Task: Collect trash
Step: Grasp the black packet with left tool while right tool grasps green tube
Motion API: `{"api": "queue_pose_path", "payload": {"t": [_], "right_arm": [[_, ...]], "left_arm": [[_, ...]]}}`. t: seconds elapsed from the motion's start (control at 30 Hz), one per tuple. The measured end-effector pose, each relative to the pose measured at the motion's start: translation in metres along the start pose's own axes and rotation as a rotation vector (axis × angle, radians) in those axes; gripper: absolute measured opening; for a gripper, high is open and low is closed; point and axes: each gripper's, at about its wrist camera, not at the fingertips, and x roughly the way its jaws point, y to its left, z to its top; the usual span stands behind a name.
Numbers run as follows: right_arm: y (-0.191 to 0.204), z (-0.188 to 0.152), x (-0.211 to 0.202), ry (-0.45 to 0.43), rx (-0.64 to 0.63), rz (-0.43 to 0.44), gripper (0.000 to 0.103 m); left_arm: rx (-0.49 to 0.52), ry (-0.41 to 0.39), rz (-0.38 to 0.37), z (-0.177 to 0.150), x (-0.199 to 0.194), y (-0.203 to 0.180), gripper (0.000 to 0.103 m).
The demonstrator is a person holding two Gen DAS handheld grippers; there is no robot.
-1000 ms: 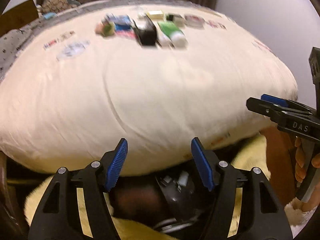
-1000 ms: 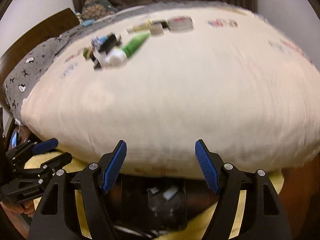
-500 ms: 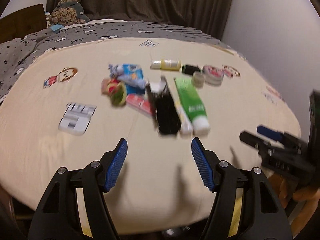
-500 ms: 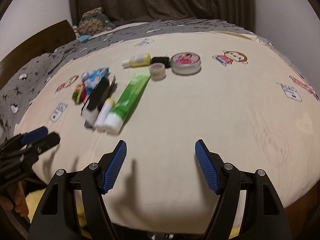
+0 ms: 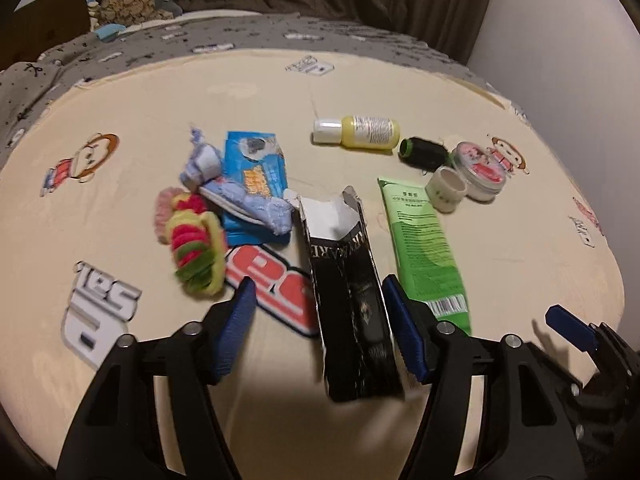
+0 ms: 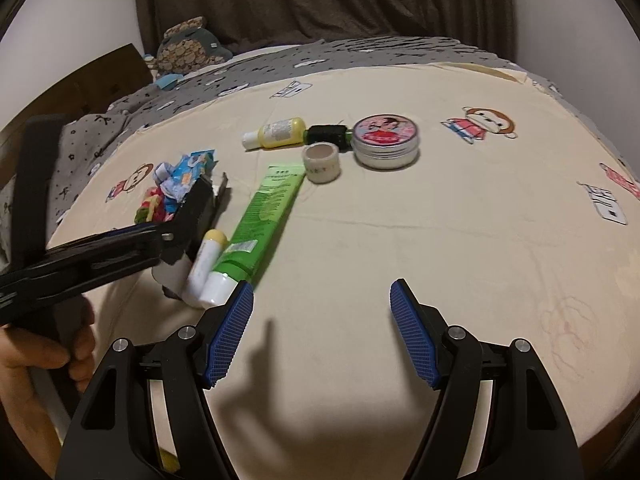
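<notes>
On the cream sheet (image 5: pixel 520 264) lies a torn-open black carton (image 5: pixel 348 300). My left gripper (image 5: pixel 317 282) hangs over its near half with the jaws closing. The carton sits between them, close to the right pad and well apart from the left pad. Left of the carton lie a crumpled blue wrapper (image 5: pixel 256 176) and a pink-and-green scrunchie (image 5: pixel 192 248); on its right lies a green tube (image 5: pixel 424 248). My right gripper (image 6: pixel 320 286) stands open over bare sheet, with the tube's white cap (image 6: pixel 218 288) by its left finger. The right wrist view shows the left gripper (image 6: pixel 172 236) over the carton.
Farther back lie a yellow bottle (image 5: pixel 364 132), a black spool (image 5: pixel 424 152), a tape roll (image 5: pixel 444 188) and a round tin (image 6: pixel 386 140). A white-and-yellow stick (image 6: pixel 204 264) lies beside the tube. A grey blanket (image 6: pixel 320 60) and a stuffed toy (image 6: pixel 188 48) lie at the bed's far end.
Both grippers have moved from the bed's near edge forward over the sheet. The left one has come over the black carton and its jaws have narrowed. The right one's jaws stay as wide.
</notes>
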Motion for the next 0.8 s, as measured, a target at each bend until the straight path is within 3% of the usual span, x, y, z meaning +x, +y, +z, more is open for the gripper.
{"api": "queue_pose_path", "payload": {"t": [0.07, 0.1, 0.2, 0.4, 0.5, 0.6, 0.8], "right_arm": [[0.004, 0.002, 0.006, 0.009, -0.002, 0.014, 0.072], [0.005, 0.002, 0.009, 0.015, 0.0, 0.021, 0.072], [0.008, 0.008, 0.018, 0.024, 0.005, 0.036, 0.072], [0.016, 0.024, 0.043, 0.058, 0.033, 0.091, 0.07], [0.028, 0.027, 0.061, 0.092, 0.015, 0.098, 0.058], [0.037, 0.029, 0.067, 0.102, 0.006, 0.107, 0.038], [0.064, 0.027, 0.077, 0.076, -0.084, 0.023, 0.025]], "left_arm": [[0.003, 0.013, -0.018, 0.002, 0.01, 0.001, 0.04], [0.002, 0.011, -0.02, 0.003, 0.012, 0.002, 0.024], [0.005, 0.004, -0.049, 0.004, 0.008, 0.009, 0.023], [0.025, -0.037, -0.024, -0.001, -0.012, 0.024, 0.022], [0.036, -0.054, -0.01, -0.007, -0.024, 0.029, 0.023], [0.033, -0.061, -0.007, -0.013, -0.032, 0.035, 0.023], [0.007, -0.074, -0.012, -0.023, -0.044, 0.041, 0.023]]}}
